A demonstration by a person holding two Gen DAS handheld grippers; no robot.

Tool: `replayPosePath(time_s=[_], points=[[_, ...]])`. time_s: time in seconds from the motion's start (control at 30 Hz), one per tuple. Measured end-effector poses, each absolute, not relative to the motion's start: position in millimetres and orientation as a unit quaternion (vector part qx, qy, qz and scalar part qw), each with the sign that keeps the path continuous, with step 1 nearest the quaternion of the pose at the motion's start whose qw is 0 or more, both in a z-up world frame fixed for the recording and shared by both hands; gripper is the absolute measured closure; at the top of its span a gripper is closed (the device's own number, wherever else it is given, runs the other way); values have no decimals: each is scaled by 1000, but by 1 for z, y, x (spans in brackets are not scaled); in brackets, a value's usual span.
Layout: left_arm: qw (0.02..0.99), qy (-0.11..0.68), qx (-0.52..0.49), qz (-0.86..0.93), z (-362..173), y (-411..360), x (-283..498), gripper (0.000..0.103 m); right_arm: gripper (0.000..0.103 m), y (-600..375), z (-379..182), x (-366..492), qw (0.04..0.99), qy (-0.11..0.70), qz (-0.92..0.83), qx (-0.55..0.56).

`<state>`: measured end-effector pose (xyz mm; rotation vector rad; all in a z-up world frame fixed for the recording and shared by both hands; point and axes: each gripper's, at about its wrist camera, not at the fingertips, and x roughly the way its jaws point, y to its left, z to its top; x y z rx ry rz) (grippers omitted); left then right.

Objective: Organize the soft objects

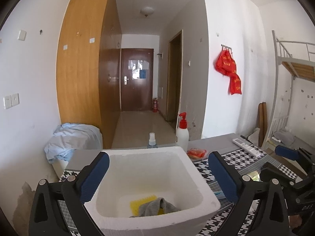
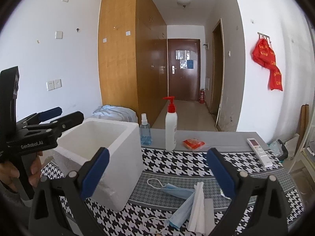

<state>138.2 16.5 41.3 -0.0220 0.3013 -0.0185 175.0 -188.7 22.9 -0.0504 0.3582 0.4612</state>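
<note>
A white foam box (image 1: 149,188) sits on the houndstooth table cloth (image 2: 181,163). Inside it lie a grey sock (image 1: 157,208) on a yellow sponge (image 1: 141,202). My left gripper (image 1: 158,175) is open and empty, its fingers spread over the box opening. My right gripper (image 2: 157,173) is open and empty above the table, to the right of the box (image 2: 102,157). Under it lie blue face masks (image 2: 181,200) and a folded white tissue (image 2: 200,206). The left gripper also shows in the right wrist view (image 2: 59,116).
A white pump bottle with red top (image 2: 170,125), a blue spray bottle (image 2: 145,131), a red snack packet (image 2: 194,143) and a white remote (image 2: 259,151) stand at the table's far side. A blue cloth heap (image 1: 72,139) lies beyond the table's left end.
</note>
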Motion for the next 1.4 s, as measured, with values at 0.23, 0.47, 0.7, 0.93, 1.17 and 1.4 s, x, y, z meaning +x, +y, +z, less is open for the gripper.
replayPosePath(time_s=[0.23,0.47,0.7,0.93,1.17,1.4], points=[[990,138,-6,-17,48,6,126,1,3,-199,27,162,961,166,222,-22],[991,130,1,-22,52,1,111,1,3,-206,32,149,963,155,220,-22],[992,124,-1,-32,54,-5,97,1,3,-215,35,137,966,148,212,-23],[992,119,2,-42,54,-13,87,1,3,-225,36,127,968,143,205,-17],[992,116,6,-55,52,-22,78,1,3,-233,37,116,971,135,195,-17],[991,117,3,-69,46,-33,72,1,3,-245,33,112,972,141,186,-15]])
